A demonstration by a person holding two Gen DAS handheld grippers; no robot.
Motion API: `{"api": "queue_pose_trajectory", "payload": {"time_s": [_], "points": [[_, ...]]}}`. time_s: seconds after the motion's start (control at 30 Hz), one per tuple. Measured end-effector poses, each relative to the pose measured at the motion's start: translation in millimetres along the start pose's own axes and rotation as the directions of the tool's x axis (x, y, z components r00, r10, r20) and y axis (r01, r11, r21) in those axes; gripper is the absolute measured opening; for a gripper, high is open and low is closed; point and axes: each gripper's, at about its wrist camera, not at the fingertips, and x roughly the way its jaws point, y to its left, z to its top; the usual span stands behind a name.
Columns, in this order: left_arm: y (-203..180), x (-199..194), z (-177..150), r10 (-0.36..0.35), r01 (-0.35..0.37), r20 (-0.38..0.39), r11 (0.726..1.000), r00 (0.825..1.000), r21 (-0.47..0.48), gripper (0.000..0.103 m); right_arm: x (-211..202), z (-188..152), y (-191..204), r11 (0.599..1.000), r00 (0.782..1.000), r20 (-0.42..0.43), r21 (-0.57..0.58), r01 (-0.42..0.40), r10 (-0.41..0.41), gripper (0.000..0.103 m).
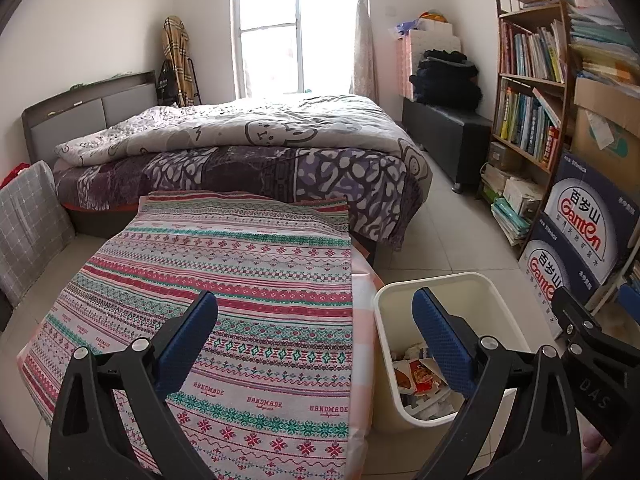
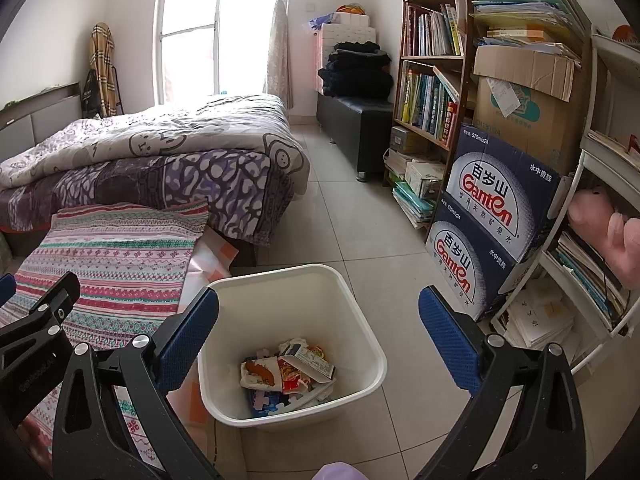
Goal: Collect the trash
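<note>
Jaws apart on both grippers; trash [image 2: 288, 376] lies in bin [image 2: 360, 320] below

Smooth white plastic bin [image 2: 362, 320] – crumpled paper wrappers [image 2: 292, 372]; woven cloth [image 1: 240, 280]; glossy floor tiles [image 2: 360, 232]

Home bedroom, made bed [image 1: 240, 148], crowded bookshelf [image 2: 432, 80], bright window [image 1: 276, 28]
</note>
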Motion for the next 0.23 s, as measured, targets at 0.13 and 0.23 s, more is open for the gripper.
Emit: {"api": "queue_pose_trajectory", "payload": {"time_s": [0.13,0.23], "points": [[2.4,1.8,0.9,0.004,-0.005,-0.012,1.000,1.000,-0.014,0.095,0.0,0.1,0.7,1.000,1.000,0.001,0.001,0.001,-0.001,0.096],[4.7,2.3,1.0,0.005,-0.005,-0.016,1.000,1.000,-0.021,0.095,0.1,0.1,0.9,1.000,1.000,0.001,0.000,0.000,0.000,0.096]]}}
